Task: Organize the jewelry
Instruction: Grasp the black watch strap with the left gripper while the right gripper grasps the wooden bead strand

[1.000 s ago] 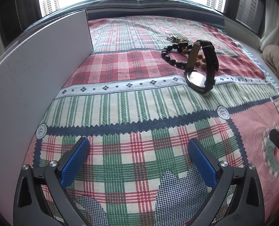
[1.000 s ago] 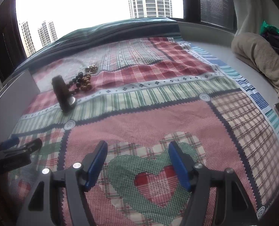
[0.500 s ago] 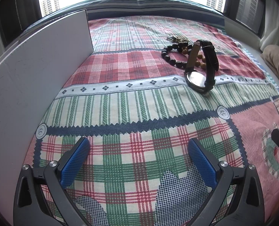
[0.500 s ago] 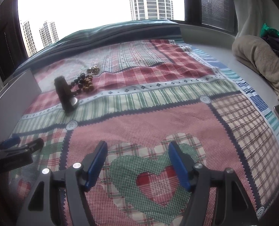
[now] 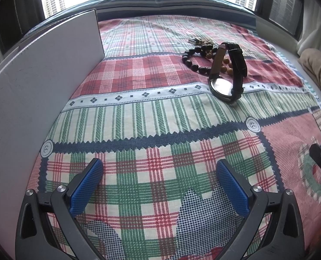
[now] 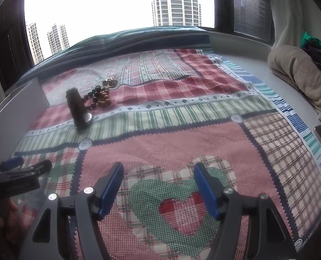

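Observation:
A black-strapped wristwatch (image 5: pixel 227 73) stands on its edge on the plaid cloth (image 5: pixel 149 119), far ahead and right of my left gripper (image 5: pixel 158 171). Behind it lie a dark bead bracelet (image 5: pixel 192 61), a brown bead bracelet (image 5: pixel 224 61) and a small metal clasp piece (image 5: pixel 196 41). In the right wrist view the watch (image 6: pixel 78 110), beads (image 6: pixel 99 96) and clasp (image 6: pixel 109 82) sit far ahead to the left of my right gripper (image 6: pixel 158 177). Both grippers are open and empty, low over the cloth.
A white box wall (image 5: pixel 30 99) stands along the left, also seen in the right wrist view (image 6: pixel 15 112). A beige folded blanket (image 6: pixel 301 75) lies on the ledge at the right. A window ledge (image 6: pixel 236 43) runs behind the cloth.
The right wrist view has tilted up a little, so the watch and beads sit lower in it. The left gripper has not moved. Both stay open.

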